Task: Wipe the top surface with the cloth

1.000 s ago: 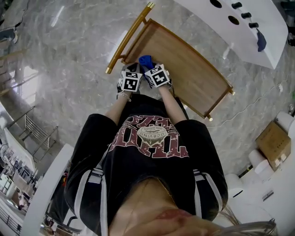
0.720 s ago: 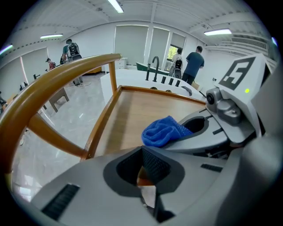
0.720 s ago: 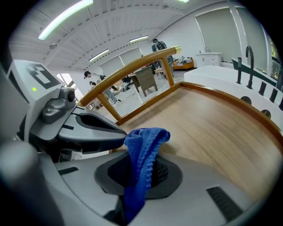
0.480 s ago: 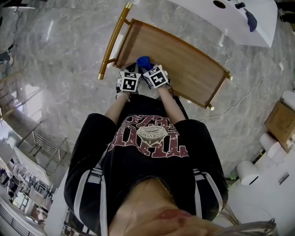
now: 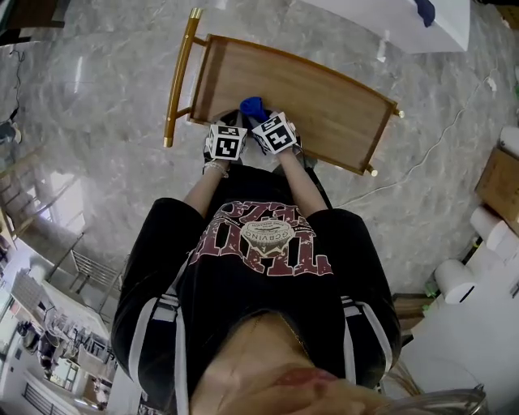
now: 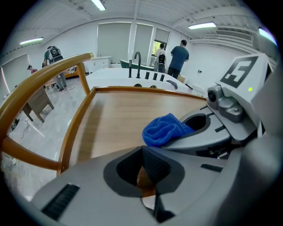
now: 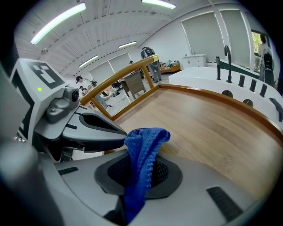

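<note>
The wooden top [image 5: 316, 93] has a raised rim and lies ahead of me in the head view. Both grippers sit side by side at its near edge. My right gripper [image 5: 259, 113] is shut on a blue cloth [image 5: 252, 106], which sticks up out of its jaws [image 7: 137, 176] as a folded bunch [image 7: 142, 148] above the wood [image 7: 208, 128]. Just to its left, my left gripper [image 5: 230, 121] has its jaws [image 6: 148, 164] shut with nothing between them. The left gripper view shows the cloth [image 6: 164, 129] to the right, over the wood [image 6: 128, 114].
A curved wooden handle rail [image 5: 178, 77] runs along the top's left end. A white counter with a tap [image 5: 405, 20] stands beyond. On the marble floor at right lie a cable [image 5: 438, 146], a cardboard box [image 5: 499, 182] and white rolls [image 5: 454, 280]. People [image 6: 179, 57] stand far off.
The head view has swung, so the wooden top now sits higher and more level in the frame. Both grippers and the cloth stay at the same near edge.
</note>
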Motion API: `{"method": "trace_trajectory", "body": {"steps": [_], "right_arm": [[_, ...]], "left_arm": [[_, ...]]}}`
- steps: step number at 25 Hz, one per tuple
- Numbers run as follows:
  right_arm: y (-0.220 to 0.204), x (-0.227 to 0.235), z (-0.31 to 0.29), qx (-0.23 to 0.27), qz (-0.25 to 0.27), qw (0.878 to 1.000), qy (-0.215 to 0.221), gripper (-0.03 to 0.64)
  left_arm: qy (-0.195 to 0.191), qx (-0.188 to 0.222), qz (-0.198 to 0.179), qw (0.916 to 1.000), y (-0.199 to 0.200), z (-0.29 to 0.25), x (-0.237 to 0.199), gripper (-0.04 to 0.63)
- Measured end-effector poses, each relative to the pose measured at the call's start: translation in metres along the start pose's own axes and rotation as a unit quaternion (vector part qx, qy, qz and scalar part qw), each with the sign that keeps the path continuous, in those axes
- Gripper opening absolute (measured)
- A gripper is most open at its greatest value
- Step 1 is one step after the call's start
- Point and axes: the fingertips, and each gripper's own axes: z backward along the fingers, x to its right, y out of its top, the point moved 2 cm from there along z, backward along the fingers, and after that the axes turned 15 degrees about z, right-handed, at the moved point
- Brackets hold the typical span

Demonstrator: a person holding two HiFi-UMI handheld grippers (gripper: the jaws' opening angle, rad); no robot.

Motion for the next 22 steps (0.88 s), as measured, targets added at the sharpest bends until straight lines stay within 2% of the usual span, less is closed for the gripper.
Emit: {"method": "trace_trajectory", "body": {"steps": [11,22], "right_arm": [[-0.021,0.016,0.024,0.009,-0.038,0.999,-0.036,0.055],[-0.048,0.027,0.053,0.013,-0.081,0.994,-0.071,0.055]], "left_arm": [[-0.027,-0.02,-0.052,0.9981,0.002,-0.014,0.034,0.048],[-0.058,-0.038,-0.102,0.9923,0.0,-0.026,0.074,0.048]]}}
